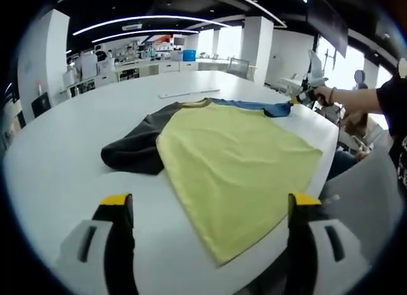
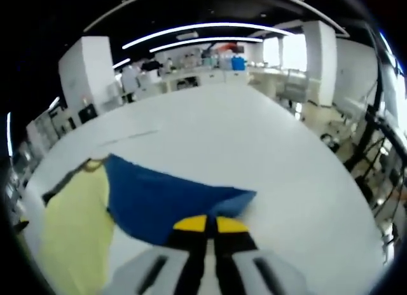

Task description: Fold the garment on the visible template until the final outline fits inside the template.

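The garment is soft matt cloth, yellow panel lightly wrinkled, with a dark sleeve at frame left and a blue sleeve looking just as matt; the table reads as smooth white laminate, faint sheen; gripper tips look like yellow plastic.

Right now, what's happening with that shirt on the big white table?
A person is folding a shirt with two hand-held grippers. The shirt lies spread on the white table, its yellow body flat, a dark sleeve bunched on one side. The right gripper has its jaws shut on the blue sleeve at the far end. The left gripper is open, holding nothing, near the shirt's hem. No fold looks finished yet.
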A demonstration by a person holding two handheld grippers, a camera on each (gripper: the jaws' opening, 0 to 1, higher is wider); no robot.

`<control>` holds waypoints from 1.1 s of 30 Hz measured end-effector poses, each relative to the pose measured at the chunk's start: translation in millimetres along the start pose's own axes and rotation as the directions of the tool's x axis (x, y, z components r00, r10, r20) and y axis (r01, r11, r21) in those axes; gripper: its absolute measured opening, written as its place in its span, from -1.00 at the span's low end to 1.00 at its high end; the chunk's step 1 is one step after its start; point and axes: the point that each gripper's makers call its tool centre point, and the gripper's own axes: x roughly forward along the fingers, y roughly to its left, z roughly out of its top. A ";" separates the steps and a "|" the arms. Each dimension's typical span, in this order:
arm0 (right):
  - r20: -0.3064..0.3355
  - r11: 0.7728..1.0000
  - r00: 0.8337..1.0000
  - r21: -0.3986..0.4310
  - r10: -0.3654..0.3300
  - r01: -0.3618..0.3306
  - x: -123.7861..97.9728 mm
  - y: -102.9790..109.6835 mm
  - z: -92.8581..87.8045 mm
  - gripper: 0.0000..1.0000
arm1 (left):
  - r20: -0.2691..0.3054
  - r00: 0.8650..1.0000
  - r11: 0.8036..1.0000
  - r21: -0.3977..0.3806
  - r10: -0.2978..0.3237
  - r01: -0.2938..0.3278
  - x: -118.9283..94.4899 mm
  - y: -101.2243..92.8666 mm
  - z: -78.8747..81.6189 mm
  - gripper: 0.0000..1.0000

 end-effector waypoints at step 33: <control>-0.040 0.952 0.994 -0.287 0.099 -0.106 37.5 92.3 79.1 -1.00 | -0.007 1.000 1.000 -0.024 -0.007 0.007 5.1 2.7 -2.4 0.98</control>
